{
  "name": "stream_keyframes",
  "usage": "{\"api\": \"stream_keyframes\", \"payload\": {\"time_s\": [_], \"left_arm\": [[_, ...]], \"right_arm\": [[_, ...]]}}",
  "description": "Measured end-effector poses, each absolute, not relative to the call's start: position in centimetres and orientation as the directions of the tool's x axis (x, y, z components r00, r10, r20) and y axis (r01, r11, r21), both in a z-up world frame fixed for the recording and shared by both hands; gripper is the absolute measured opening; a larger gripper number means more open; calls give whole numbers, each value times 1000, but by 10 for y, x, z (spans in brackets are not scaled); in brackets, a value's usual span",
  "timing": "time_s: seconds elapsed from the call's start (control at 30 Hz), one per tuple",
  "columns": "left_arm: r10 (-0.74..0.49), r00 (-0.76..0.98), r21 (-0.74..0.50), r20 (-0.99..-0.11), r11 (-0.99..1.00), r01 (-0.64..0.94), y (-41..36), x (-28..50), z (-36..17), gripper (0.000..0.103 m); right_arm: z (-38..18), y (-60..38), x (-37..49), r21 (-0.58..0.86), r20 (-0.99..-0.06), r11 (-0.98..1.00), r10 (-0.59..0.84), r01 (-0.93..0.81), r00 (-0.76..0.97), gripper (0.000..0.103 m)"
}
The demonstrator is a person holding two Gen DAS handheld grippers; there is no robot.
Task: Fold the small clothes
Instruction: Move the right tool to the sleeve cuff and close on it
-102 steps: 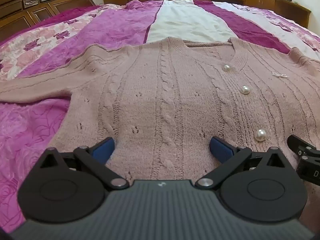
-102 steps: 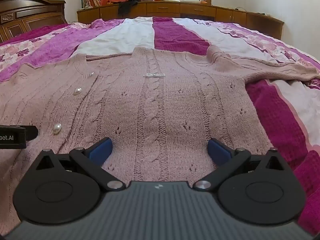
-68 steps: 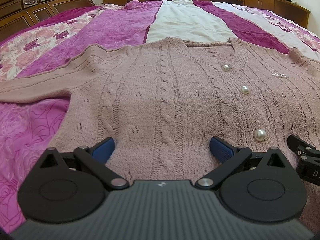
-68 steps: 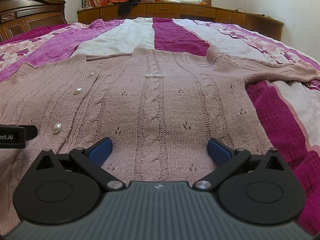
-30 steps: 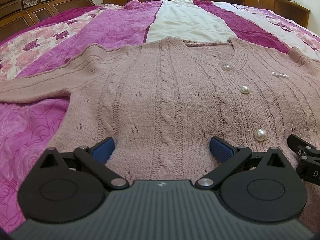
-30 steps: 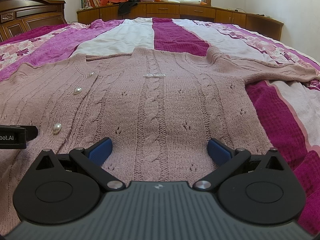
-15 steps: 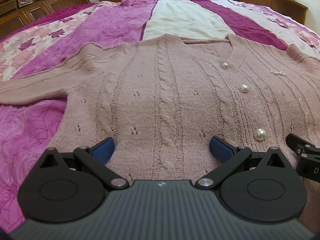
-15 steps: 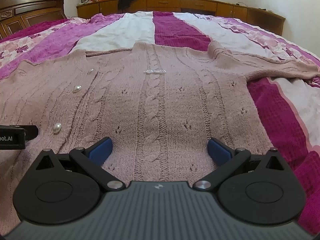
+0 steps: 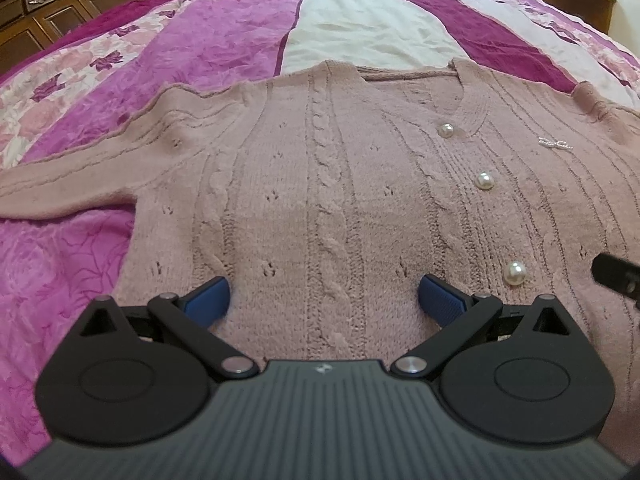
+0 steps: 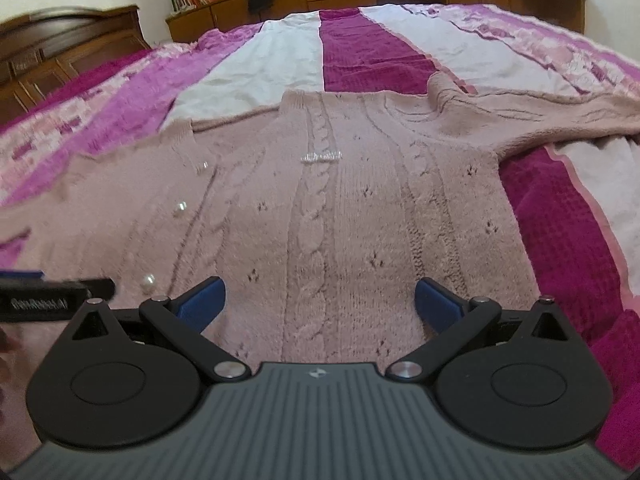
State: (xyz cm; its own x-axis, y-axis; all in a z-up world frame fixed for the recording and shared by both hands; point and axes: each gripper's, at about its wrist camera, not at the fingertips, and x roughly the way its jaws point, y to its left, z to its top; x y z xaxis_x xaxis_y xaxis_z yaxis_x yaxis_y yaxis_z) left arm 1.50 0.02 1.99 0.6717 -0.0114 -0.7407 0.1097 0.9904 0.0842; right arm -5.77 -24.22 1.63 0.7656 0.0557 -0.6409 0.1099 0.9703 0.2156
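The dusty-pink cable-knit cardigan with pearl buttons (image 9: 320,184) lies flat and spread on the striped magenta bed cover (image 9: 208,40), soft, light and floppy, so the left gripper (image 9: 323,294) and right gripper (image 10: 318,294), jaws released above its hem, should probably pinch the thick hem or a sleeve edge.

The cardigan (image 9: 320,184) is soft fuzzy cable-knit with glossy pearl buttons (image 9: 485,180), the bedspread (image 9: 208,52) looks plush and velvety, headboard (image 10: 60,52) polished wood, and the left hand-held gripper (image 9: 323,295) is matt black plastic with shiny metal pins.
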Motion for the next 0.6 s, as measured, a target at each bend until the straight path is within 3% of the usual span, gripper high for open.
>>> {"api": "stream_keyframes", "payload": {"time_s": [0.3,0.6], "left_arm": [[-45,678,45,-734,992,115,1,17,40,103],[-32,681,39,-731,995,89,2,26,50,103]], "right_arm": [[51,-288,-57,337,-580,934,106,119,807,103],[67,-357,-48,339,-557,921,30,193,830,103]]}}
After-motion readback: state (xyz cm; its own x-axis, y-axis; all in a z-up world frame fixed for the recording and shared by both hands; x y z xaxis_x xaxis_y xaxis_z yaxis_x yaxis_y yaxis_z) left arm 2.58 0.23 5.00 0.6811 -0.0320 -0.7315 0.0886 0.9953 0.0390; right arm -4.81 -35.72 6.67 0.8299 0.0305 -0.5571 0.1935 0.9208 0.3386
